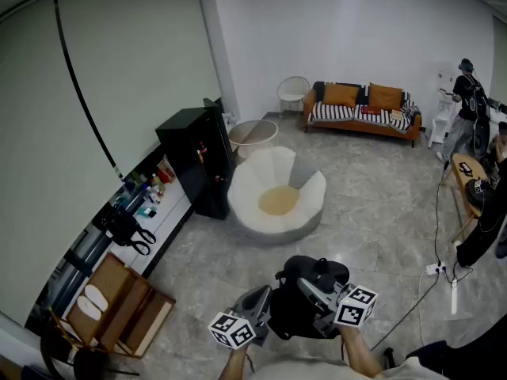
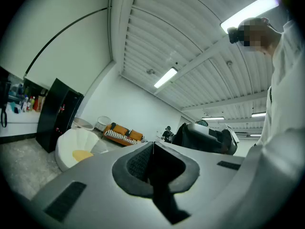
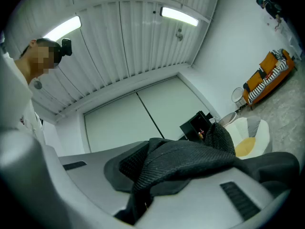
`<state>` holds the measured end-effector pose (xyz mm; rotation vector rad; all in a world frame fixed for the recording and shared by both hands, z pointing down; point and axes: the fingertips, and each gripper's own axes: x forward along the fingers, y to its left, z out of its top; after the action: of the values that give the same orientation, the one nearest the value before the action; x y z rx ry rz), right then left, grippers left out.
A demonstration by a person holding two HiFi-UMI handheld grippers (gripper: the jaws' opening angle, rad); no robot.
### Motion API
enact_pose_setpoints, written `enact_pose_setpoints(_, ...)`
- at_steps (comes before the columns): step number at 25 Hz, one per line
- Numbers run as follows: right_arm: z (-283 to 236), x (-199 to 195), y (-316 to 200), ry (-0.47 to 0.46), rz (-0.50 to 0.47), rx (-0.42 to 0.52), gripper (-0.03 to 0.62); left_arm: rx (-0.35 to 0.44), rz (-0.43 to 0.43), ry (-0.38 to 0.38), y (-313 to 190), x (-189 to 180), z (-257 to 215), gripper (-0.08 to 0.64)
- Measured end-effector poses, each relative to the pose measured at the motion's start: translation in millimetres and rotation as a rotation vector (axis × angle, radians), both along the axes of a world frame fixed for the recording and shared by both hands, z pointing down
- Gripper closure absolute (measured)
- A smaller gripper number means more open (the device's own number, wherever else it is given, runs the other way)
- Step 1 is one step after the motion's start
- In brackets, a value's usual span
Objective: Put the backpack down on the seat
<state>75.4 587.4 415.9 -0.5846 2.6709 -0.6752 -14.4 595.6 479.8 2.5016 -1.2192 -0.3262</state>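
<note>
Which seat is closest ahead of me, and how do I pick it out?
Find the tall black cabinet on the room's left side; just right of it, on the grey stone floor, stands a white shell-shaped armchair. Unlike the orange sofa and the round white wire chair farther back, it has upright petal-like sides around a round yellow seat cushion.

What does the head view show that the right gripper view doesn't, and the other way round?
Only the head view shows the open cardboard box and the power strip on the floor. Only the right gripper view shows the ceiling lights and, close up, the shut jaws pinching the fabric of the backpack. Both show the backpack, the white seat with its yellow cushion, the orange sofa and the black cabinet.
</note>
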Motion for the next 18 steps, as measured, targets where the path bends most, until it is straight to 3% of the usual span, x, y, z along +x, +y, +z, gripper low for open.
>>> enact_pose_setpoints(18, 22, 42, 24, -0.002, -0.036, -0.069, 0.551, -0.042, 0.002, -0.026, 20, 59, 12, 0.529)
